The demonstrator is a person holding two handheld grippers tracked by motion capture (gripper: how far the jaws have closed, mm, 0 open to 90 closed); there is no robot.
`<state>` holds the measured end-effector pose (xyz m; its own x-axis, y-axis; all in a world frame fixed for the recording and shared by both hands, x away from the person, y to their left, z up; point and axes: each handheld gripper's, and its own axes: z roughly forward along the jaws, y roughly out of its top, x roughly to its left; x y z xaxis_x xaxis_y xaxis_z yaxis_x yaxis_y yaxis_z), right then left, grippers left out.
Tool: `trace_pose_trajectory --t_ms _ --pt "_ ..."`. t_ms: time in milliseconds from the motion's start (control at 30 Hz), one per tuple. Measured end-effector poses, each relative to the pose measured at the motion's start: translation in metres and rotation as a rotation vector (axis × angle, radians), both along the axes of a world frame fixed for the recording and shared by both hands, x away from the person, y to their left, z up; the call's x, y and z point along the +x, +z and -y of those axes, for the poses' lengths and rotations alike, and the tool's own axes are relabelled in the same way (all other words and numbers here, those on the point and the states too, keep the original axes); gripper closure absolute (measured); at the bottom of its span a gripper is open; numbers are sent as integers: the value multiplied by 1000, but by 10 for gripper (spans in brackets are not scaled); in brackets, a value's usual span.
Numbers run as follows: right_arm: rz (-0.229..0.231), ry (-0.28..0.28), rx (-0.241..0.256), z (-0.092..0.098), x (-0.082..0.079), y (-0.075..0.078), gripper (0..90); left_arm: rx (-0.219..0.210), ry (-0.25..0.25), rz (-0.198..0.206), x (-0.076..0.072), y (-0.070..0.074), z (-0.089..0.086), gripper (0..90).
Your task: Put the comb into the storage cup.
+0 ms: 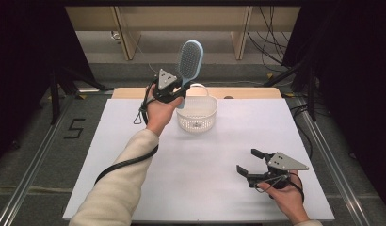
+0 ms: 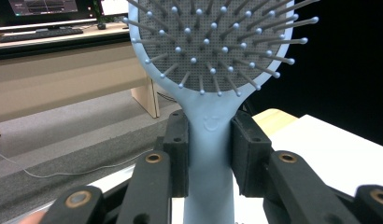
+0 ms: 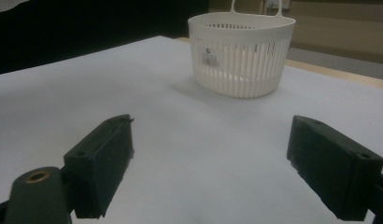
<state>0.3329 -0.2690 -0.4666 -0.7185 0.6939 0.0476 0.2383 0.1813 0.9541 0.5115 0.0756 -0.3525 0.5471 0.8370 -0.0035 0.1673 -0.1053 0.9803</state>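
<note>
The left gripper point(image 2: 209, 154) clamps the handle of one blue hairbrush point(image 2: 213, 51) between its jaws; the brush's top is cut off. Beyond the right gripper point(image 3: 208, 168), jaws wide apart, stands one white basket point(image 3: 241, 51), its handle cropped.

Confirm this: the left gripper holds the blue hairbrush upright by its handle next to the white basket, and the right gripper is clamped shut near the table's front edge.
Not quite. The right gripper is open: the right gripper view shows its jaws wide apart with nothing between them. The rest stands: the left gripper clamps the blue hairbrush by its handle beside the white basket.
</note>
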Motion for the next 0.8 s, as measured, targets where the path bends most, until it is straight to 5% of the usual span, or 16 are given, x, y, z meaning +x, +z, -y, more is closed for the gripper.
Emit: trace_pose_trajectory --t_ms 800 --pt "0 0 0 0 0 0 153 11 -13 3 5 -4 8 698"
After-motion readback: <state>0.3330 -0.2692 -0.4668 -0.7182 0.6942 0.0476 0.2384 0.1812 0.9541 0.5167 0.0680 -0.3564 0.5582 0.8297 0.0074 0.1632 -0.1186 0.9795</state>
